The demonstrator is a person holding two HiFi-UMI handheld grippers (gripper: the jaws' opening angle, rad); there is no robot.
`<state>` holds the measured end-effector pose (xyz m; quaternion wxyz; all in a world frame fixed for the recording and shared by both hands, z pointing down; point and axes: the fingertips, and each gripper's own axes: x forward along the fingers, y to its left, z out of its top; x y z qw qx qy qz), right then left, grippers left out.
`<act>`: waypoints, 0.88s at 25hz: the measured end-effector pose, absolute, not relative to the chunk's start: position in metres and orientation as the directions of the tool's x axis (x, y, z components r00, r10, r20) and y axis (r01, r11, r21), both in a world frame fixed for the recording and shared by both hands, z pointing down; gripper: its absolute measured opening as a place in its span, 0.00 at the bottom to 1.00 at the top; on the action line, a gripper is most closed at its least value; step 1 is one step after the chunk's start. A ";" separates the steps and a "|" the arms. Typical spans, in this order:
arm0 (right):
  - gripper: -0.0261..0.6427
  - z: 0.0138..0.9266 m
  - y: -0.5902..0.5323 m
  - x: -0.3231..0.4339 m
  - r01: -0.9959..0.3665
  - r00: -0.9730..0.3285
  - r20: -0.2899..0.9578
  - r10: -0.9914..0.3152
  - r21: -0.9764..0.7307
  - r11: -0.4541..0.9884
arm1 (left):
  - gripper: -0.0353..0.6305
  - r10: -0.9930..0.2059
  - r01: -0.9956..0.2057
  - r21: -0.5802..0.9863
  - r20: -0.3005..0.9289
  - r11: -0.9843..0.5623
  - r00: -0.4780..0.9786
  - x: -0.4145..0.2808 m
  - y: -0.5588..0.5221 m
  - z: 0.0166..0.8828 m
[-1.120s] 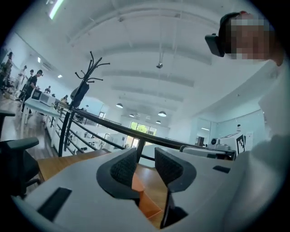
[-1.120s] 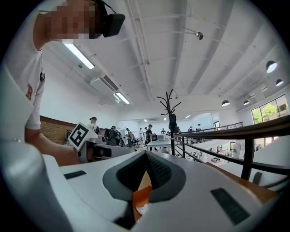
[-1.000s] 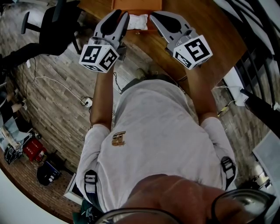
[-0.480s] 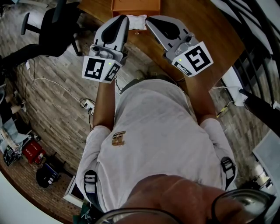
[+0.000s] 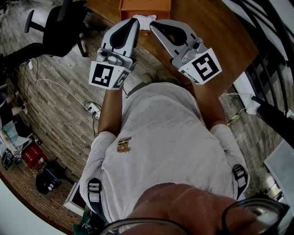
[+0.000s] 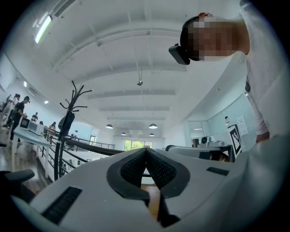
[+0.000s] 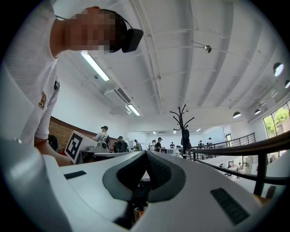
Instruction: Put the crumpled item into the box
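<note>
Jaws of the left gripper (image 5: 133, 21) have just closed tip to tip with nothing between them, and those of the right gripper (image 5: 153, 24) meet too, empty. The 2 tips flank the white crumpled item (image 5: 144, 19), which lies at the near edge of the orange box (image 5: 144, 5) on the desk (image 5: 220, 27). Whether it sits inside I cannot tell.

A wooden table (image 5: 220, 27) carries an orange box (image 5: 144, 5) at twelve o'clock, with a crumpled white item (image 5: 144, 19) at the box's six o'clock, touching it.
</note>
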<state>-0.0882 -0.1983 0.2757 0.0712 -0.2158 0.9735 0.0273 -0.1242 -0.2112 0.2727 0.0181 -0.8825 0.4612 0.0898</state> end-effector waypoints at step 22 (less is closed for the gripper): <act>0.09 0.278 -0.195 -0.104 -0.420 -0.901 -0.141 -0.411 0.040 0.907 | 0.08 -0.811 -0.818 0.048 -0.179 -0.573 0.557 -0.134 -0.204 0.275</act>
